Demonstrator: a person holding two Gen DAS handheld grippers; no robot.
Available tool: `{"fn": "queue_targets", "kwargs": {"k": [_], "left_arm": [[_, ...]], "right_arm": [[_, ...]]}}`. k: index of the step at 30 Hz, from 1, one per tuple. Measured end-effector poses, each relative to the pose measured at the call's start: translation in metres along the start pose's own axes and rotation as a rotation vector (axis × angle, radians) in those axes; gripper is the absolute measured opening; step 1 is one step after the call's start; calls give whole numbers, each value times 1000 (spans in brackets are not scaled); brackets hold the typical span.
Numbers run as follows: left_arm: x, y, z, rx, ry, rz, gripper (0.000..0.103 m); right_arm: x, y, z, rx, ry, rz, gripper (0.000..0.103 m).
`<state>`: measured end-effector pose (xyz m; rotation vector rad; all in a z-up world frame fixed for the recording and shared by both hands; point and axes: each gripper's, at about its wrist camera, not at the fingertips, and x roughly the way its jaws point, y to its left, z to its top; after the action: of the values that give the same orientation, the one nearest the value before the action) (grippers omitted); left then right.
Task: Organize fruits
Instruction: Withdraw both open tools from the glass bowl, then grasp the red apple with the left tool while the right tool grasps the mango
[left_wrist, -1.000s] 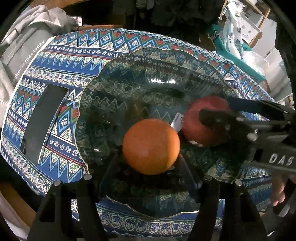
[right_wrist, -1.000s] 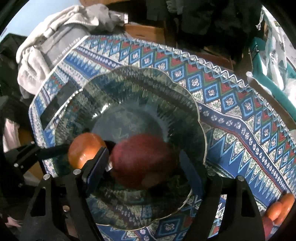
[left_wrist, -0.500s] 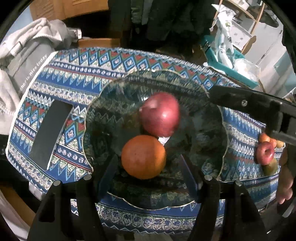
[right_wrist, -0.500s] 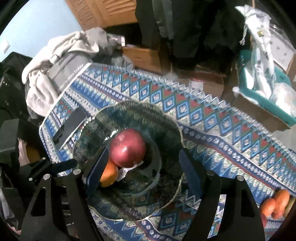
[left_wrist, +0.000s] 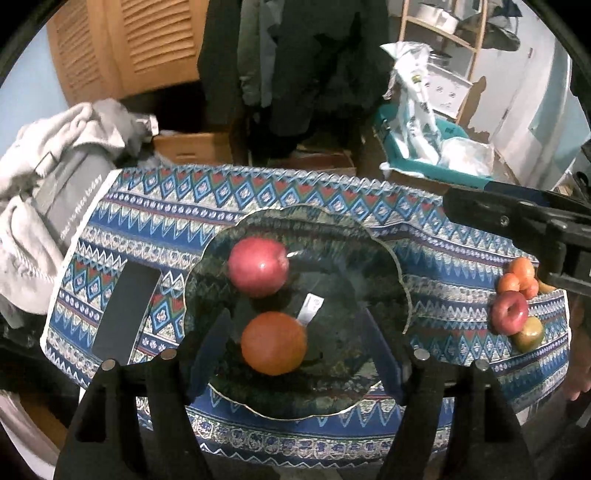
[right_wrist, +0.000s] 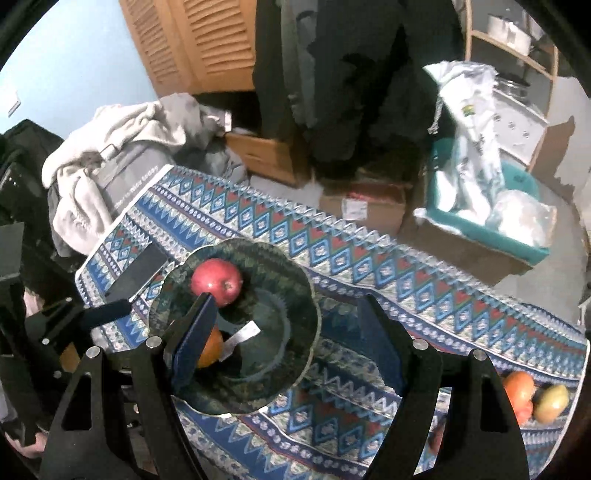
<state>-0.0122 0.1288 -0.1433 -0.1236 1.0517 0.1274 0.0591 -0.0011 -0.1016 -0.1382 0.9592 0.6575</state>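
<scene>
Below your left claw (left_wrist: 295, 354), empty and opening, an apple (left_wrist: 258, 266) and orange (left_wrist: 273, 342) fill the bowl (left_wrist: 400, 275); beyond your wide, empty right claw (right_wrist: 284, 345), loose fruit (right_wrist: 533, 397) remains.

The wall (right_wrist: 74, 55) at upper left is light blue. Beside it stand 2 wooden louvered door panels (right_wrist: 207, 40). Dark garments (right_wrist: 351, 74) hang in the centre, reaching toward the floor. At right, a light wooden shelf unit (left_wrist: 443, 33) stands against a pale wall with patches of peeling paint (left_wrist: 480, 107). The floor (right_wrist: 554, 266) is grey. Cardboard boxes (right_wrist: 269, 155) rest on it below the garments. A teal bin (right_wrist: 480, 221) holding white plastic bags (right_wrist: 472, 122) sits at right. A heap of grey and white fabric (left_wrist: 55, 177) lies at left, beside the patterned blue tablecloth (left_wrist: 461, 251). Lighting is dim and uneven.
</scene>
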Motion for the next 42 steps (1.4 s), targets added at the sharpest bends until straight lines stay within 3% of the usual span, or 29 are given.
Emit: {"fn": "queue_targets", "kwargs": {"k": [29,42], "left_arm": [[-26,-118,18,173,-27,-149,78],[-13,-175,8,256,40,-244,79]], "right_arm": [[-98,-123,-60,150,-75,-208,80],[-103,-190,-112,279,12,-270,81]]}}
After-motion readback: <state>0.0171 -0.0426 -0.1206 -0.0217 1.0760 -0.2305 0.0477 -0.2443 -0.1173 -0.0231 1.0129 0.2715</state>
